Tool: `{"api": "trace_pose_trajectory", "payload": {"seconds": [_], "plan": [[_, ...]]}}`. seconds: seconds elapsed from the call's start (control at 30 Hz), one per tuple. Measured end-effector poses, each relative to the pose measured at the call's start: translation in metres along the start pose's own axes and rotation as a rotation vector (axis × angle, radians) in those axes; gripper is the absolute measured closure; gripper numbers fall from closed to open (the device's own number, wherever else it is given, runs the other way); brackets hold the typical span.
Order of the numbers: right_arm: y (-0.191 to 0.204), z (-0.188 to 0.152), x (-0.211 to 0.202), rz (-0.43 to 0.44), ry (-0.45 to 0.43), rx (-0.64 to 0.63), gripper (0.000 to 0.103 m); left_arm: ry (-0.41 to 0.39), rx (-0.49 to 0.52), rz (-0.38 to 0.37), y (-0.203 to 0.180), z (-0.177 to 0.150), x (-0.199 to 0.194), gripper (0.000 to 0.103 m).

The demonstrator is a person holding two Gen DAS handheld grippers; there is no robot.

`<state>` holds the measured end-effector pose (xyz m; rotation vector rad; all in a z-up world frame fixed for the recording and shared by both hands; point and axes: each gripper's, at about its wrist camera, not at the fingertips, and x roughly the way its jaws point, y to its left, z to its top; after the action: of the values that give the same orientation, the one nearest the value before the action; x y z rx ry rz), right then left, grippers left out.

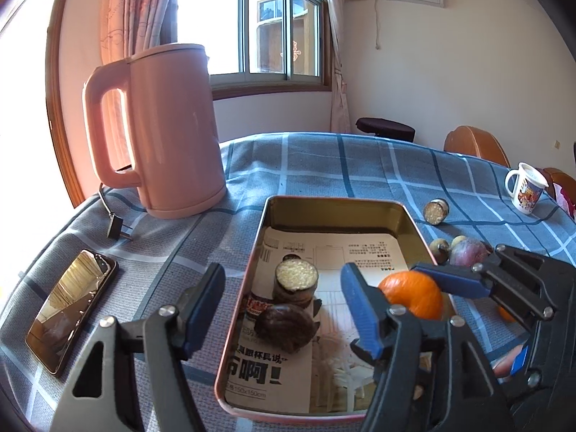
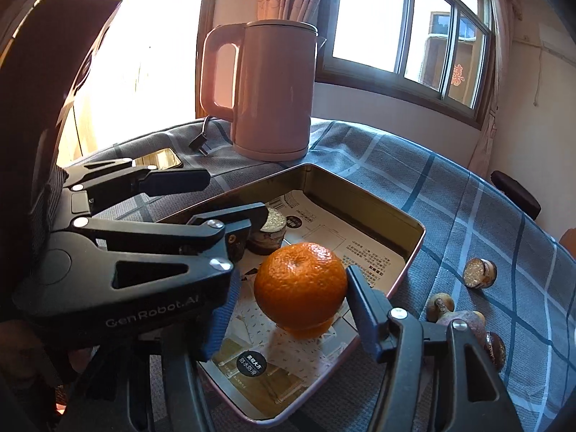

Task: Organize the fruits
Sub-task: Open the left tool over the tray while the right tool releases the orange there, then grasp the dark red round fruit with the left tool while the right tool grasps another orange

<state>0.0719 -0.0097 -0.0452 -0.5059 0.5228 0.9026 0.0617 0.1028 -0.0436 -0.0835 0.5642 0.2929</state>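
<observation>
A metal tray lined with printed paper lies on the checked tablecloth. In it are a cut passion fruit half and a dark whole one. My right gripper is shut on an orange and holds it over the tray's right part. My left gripper is open and empty over the tray's left edge. More fruit lies on the cloth right of the tray: a cut half and a cluster.
A pink kettle stands behind the tray, its plug on the cloth. A phone lies at the left. A printed mug stands far right. Chairs stand beyond the table.
</observation>
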Motion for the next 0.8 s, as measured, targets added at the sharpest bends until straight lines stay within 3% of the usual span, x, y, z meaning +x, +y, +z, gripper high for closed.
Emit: {"api": "trace_pose_trajectory", "payload": {"seconds": [0.13, 0.3, 0.5, 0.7, 0.8], "plan": [[0.008, -0.001, -0.005, -0.033, -0.018, -0.042, 0.033, -0.03, -0.018, 0.01, 0.003, 0.0, -0.005, 0.01], [-0.013, -0.003, -0.014, -0.041, -0.051, 0.048, 0.03, -0.077, -0.046, 0.01, 0.009, 0.0, -0.015, 0.007], [-0.057, -0.027, -0.045, -0.156, -0.053, 0.161, 0.03, -0.1, -0.088, -0.015, 0.012, -0.001, -0.02, 0.007], [-0.1, -0.062, -0.08, -0.233, -0.003, 0.297, 0.03, -0.1, -0.032, -0.074, -0.02, -0.003, -0.025, 0.007], [-0.115, -0.078, -0.086, -0.208, 0.024, 0.373, 0.03, -0.089, 0.001, -0.123, -0.041, -0.004, -0.027, 0.007]]}}
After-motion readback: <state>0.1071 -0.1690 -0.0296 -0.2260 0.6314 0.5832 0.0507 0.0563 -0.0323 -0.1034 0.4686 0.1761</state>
